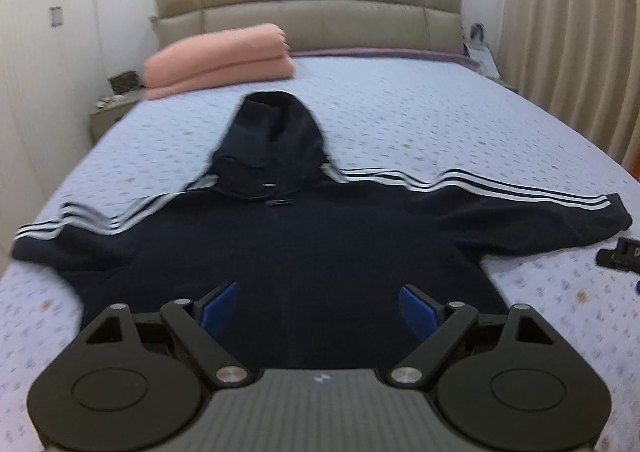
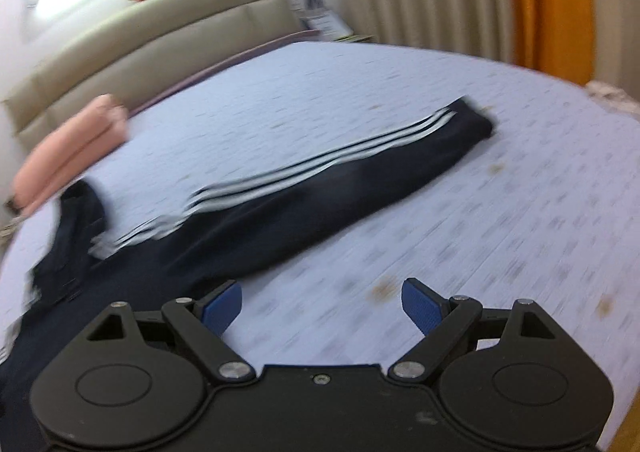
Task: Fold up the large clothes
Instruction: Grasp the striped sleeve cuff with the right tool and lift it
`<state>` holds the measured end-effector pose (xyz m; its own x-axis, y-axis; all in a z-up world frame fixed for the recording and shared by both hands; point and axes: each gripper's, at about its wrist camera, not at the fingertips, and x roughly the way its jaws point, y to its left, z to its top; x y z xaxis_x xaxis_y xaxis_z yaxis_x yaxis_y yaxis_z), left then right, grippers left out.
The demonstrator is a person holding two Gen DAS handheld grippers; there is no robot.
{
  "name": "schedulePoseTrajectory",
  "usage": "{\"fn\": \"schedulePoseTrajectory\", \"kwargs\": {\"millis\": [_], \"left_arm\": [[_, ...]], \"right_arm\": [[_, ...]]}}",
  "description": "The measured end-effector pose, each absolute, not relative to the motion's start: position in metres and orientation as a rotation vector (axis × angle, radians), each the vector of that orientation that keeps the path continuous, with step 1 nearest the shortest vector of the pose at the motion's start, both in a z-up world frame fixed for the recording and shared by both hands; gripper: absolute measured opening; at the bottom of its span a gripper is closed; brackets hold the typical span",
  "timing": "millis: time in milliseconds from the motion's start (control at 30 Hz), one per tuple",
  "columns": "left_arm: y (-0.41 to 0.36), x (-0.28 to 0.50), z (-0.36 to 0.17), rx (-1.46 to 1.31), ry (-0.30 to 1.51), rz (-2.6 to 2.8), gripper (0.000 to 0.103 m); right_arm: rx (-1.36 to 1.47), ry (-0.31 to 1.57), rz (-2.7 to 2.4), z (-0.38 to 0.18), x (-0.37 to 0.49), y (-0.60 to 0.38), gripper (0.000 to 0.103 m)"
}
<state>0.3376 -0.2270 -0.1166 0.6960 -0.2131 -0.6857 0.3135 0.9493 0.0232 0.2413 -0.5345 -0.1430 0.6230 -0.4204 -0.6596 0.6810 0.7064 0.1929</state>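
**Both jaws wide over spread hoodie**

I hold the left gripper (image 1: 319, 306) with jaws apart and empty above the hem of the navy hoodie (image 1: 304, 244), which lies flat on the bed (image 1: 420, 111), sleeves out. My right gripper (image 2: 322, 306), jaws likewise parted, hovers over bare sheet beside one striped sleeve (image 2: 320, 187). A folded pink blanket (image 1: 218, 57) sits near the headboard (image 1: 312, 11).

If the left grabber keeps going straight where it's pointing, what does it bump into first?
Most likely the dark hoodie. The left gripper is open and empty, aimed down at the hoodie's lower body spread on the bed. Depth is hard to judge.
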Motion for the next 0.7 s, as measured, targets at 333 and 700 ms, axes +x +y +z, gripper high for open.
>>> {"fn": "schedulePoseTrajectory", "kwargs": {"millis": [333, 700], "left_arm": [[-0.380, 0.404, -0.122, 0.178, 0.779, -0.344, 0.089], [-0.463, 0.472, -0.188, 0.180, 0.846, -0.304, 0.085]], "right_arm": [[0.508, 0.640, -0.753, -0.150, 0.278, -0.731, 0.103], [0.761, 0.732, -0.787, -0.219, 0.321, -0.861, 0.088]]}}
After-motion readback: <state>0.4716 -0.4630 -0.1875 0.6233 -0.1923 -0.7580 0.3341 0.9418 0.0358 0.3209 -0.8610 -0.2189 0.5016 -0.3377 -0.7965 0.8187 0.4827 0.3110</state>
